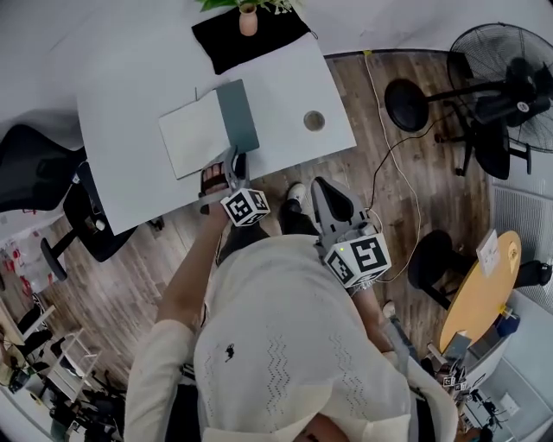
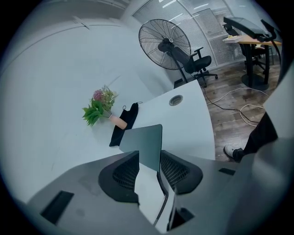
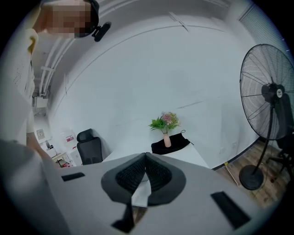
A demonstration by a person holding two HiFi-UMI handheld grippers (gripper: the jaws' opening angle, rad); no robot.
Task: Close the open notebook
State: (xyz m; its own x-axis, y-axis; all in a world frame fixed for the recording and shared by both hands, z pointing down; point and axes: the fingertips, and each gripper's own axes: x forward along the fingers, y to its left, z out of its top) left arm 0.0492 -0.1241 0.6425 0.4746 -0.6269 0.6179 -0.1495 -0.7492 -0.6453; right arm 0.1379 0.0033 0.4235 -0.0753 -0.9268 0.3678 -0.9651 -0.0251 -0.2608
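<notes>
Teal cover [image 1: 238,116] of the notebook [image 1: 195,135] is standing tilted up off the white pages. The notebook is lying open about mid-way along the white table [image 1: 130,177], reaching to its near edge. The left hand-held gripper [image 1: 232,166] is coming in over that near edge with its jaws spread, and the cover's near corner is sitting in the gap between them; cannot tell whether either pad is touching it. The right hand-held gripper [image 1: 323,186] is hanging off the table, over the wooden floor [image 1: 389,186] close to the person's body, jaws pressed together on nothing. Around the notebook: a black cloth [image 1: 251,39] is lying at the far edge with a small vase of flowers [image 1: 248,19] standing on it, well apart from the cover; a round cable port [image 1: 314,120] is sitting in the tabletop right of the cover, near but apart. Bare tabletop is running left of the pages and right of the cover out to the table's corner. Off the table, a black office chair [image 1: 34,168] is standing at the left, and a pedestal fan [image 1: 505,86] at the right with cables [image 1: 393,164] trailing across the floor. In the head view the left jaws are covering the notebook's near right corner. In the left gripper view the gripper body is hiding most of the pages. The flowers are being cut off by the top of the head view.
</notes>
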